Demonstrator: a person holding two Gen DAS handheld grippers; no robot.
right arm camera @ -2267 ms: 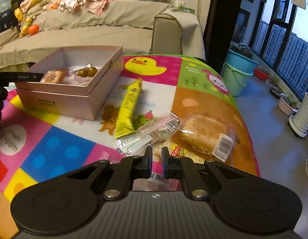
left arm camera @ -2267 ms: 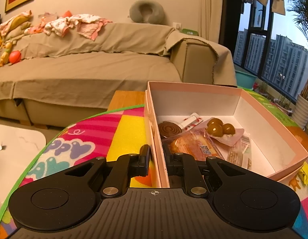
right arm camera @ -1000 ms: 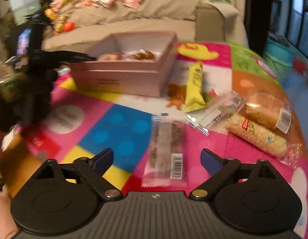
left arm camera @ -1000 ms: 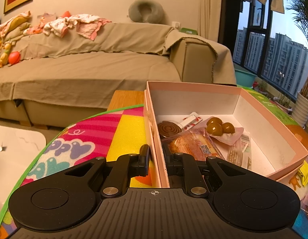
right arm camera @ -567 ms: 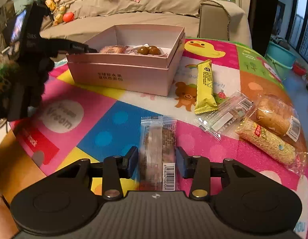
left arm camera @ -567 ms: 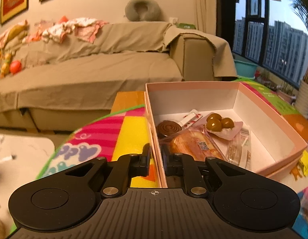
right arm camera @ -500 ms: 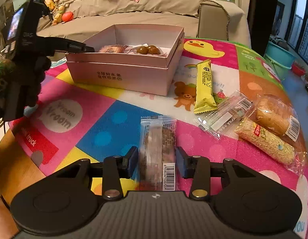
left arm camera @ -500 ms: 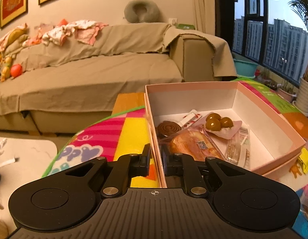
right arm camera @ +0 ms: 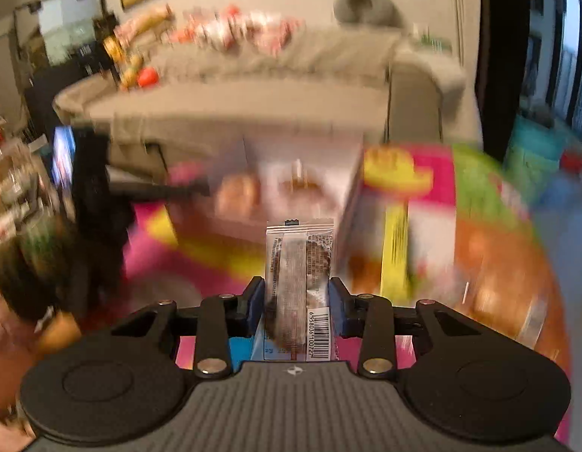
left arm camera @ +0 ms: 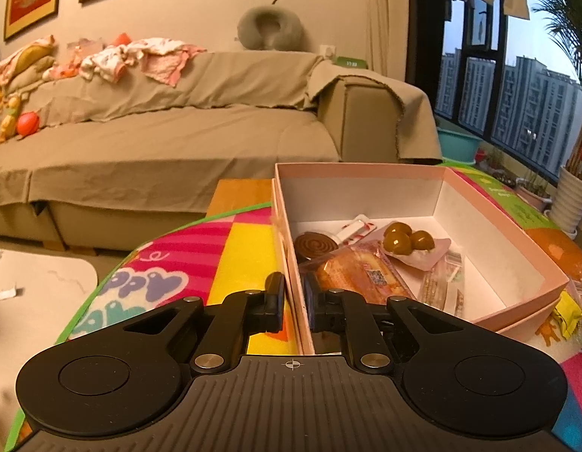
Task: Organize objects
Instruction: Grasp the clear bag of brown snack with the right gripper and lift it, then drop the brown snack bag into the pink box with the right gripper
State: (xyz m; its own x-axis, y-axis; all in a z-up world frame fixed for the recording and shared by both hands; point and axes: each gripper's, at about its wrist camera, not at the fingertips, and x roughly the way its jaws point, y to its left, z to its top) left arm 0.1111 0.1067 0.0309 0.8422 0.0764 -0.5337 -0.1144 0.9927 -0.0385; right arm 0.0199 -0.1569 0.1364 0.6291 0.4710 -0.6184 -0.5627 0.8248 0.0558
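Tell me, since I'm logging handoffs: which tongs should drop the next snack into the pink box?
Right. The right tongs are clamped on the clear snack packet, while the left tongs grip the pink box wall, likely steadying it.

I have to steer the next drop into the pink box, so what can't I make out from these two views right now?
- Right wrist view: pink box, its contents and the mat are smeared by motion blur; only the snack packet in the right hand-held gripper is sharp.
- Left wrist view: the left hand-held gripper, clamped on the box wall, hides the box's near corner.
- Left wrist view: the yellow packet is mostly behind the box.
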